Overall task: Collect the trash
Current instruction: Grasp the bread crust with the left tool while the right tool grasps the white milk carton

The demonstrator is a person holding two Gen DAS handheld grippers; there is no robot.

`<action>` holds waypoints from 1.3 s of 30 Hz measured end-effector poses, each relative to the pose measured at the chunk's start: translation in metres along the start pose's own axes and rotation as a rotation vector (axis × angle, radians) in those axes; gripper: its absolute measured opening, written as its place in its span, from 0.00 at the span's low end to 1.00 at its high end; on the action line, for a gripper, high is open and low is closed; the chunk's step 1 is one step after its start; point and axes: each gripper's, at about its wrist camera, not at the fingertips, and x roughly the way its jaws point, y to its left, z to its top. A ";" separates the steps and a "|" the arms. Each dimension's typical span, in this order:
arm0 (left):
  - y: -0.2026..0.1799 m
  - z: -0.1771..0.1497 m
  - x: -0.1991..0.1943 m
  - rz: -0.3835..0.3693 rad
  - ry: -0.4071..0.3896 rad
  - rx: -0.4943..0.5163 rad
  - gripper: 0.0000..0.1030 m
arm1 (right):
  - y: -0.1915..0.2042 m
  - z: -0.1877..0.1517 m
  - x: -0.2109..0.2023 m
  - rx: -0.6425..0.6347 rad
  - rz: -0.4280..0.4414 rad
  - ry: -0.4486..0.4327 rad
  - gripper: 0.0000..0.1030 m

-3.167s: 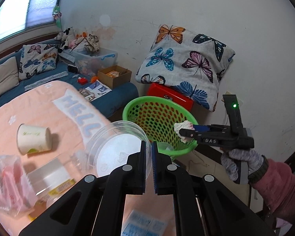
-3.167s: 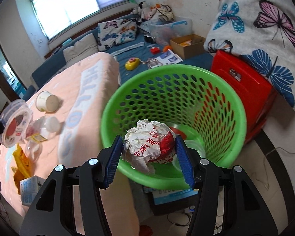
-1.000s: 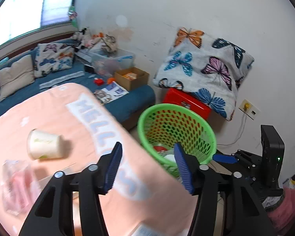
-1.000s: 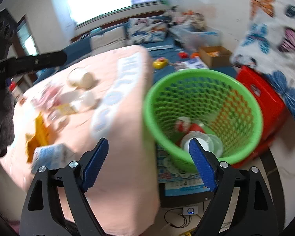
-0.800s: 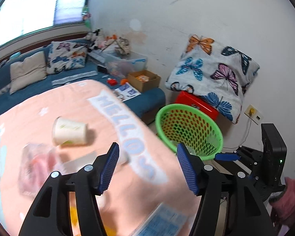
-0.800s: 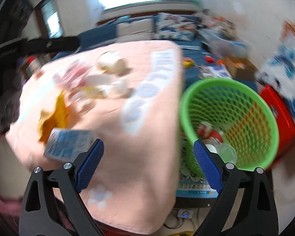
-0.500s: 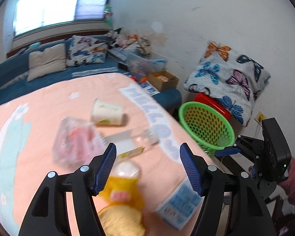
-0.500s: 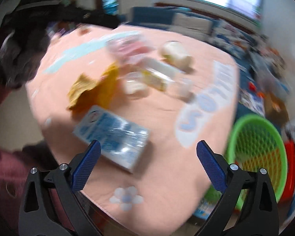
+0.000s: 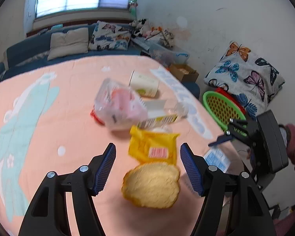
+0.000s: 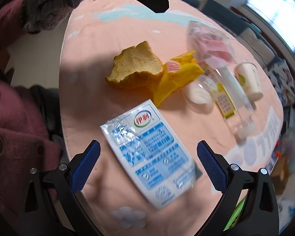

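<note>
My left gripper (image 9: 147, 167) is open and empty above a piece of orange peel (image 9: 151, 184) on the pink table cover (image 9: 49, 129). A yellow wrapper (image 9: 153, 147) lies just beyond the peel. My right gripper (image 10: 148, 163) is open and empty, its fingers either side of a blue and white milk carton (image 10: 147, 149) lying flat. The peel (image 10: 134, 67) and the yellow wrapper (image 10: 179, 72) lie beyond the carton. The right gripper also shows in the left wrist view (image 9: 229, 129). The green trash basket (image 9: 224, 108) stands on the floor past the table's right edge.
A clear bag with pink contents (image 9: 118, 106), a plastic bottle (image 9: 161, 114), a paper cup (image 9: 143, 83) and a small clear lidded tub (image 10: 198, 94) lie further back on the table. A red stool (image 9: 232, 98) and butterfly pillow (image 9: 245, 74) stand behind the basket.
Both grippers dropped their trash into the basket, opened, and swung back over the table. The left now hovers over the peel, the right over the milk carton.
</note>
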 end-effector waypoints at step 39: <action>0.012 -0.056 0.075 0.044 0.152 -0.055 0.24 | -0.025 -0.005 0.027 0.122 -0.048 0.053 0.77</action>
